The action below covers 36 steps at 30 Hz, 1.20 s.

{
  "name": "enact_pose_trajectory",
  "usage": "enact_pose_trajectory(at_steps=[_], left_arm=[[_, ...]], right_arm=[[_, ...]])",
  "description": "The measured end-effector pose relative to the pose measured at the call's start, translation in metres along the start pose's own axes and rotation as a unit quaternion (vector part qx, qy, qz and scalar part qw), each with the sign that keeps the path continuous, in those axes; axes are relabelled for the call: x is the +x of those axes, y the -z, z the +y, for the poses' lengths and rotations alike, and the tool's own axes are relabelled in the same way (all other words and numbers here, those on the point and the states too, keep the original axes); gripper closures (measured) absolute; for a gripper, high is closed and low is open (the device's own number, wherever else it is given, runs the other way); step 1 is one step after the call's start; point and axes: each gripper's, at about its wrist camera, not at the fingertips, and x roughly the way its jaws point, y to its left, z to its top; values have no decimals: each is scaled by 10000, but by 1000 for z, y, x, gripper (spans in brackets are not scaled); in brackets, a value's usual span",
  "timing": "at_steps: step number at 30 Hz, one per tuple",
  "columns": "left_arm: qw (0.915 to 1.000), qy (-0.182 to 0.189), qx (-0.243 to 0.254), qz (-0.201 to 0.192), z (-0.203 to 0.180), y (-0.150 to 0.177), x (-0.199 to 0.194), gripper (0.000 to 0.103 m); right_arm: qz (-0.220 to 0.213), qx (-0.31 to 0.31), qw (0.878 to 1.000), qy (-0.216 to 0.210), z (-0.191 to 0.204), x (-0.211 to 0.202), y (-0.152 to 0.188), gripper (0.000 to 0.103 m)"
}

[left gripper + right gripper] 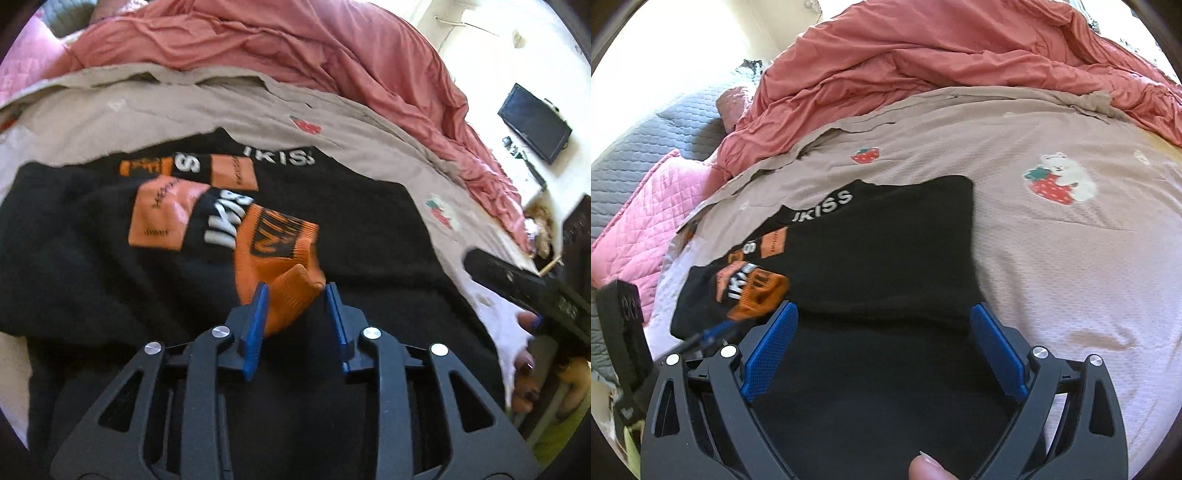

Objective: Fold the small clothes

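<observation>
A small black garment (351, 229) with orange patches and white lettering lies flat on the bed; it also shows in the right wrist view (886, 258). Its orange ribbed cuff (291, 277) lies folded over the black body. My left gripper (297, 299) has its jaws partly apart with the cuff's end between the blue pads, not clamped. In the right wrist view the left gripper (713, 332) sits at the cuff (761, 291). My right gripper (882, 325) is wide open above the garment's near part.
The garment rests on a beige sheet (1052, 258) printed with strawberries and a bear. A crumpled red-pink blanket (942, 55) lies behind it. A pink quilted pillow (639, 221) is at the left. A dark monitor (533, 123) stands off the bed.
</observation>
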Motion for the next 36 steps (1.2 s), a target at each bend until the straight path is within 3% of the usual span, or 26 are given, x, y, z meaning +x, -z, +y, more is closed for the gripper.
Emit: enact_pose_trajectory(at_steps=[3,5,7,12,14,18,19,20,21,23,30,36], left_arm=[[9997,190,-151,54,4,0,-9,79],[9994,177,-214,-202,10,-5,-27,76],[9983,-187,-205,-511,18,-10,-42,68],[9870,-1171,-540,-960,58,-20,-69,59],[9813,-1434,-728,-1062,74,-22,-76,58],[9747,-1456,-1169,-1229,98,-24,-84,52],[9738,-1464,-1215,-1249,102,-25,-85,50],[9728,-1476,-1253,-1275,104,-25,-86,50],[9722,-1483,-1268,-1295,106,-24,-89,49],[9711,-1497,-1270,-1359,107,-25,-91,48],[9676,-1541,-1167,-1621,103,-24,-101,48],[9681,-1551,-1134,-1607,103,-25,-96,48]], right_arm=[[19,18,9999,-156,11,4,-4,9],[82,-5,9996,-274,21,10,-7,9],[222,-92,9989,-409,33,19,-7,9],[795,-119,9931,-855,64,53,2,12],[1022,-6,9906,-909,73,69,6,23],[1344,349,9851,-1012,79,96,10,44],[1289,319,9865,-955,83,98,8,62],[1271,249,9871,-945,86,99,7,74],[1278,147,9874,-920,91,99,6,74],[1168,-146,9890,-890,99,94,6,88],[268,-814,9907,-1059,111,47,-20,93],[-402,-1137,9908,-607,94,16,-54,93]])
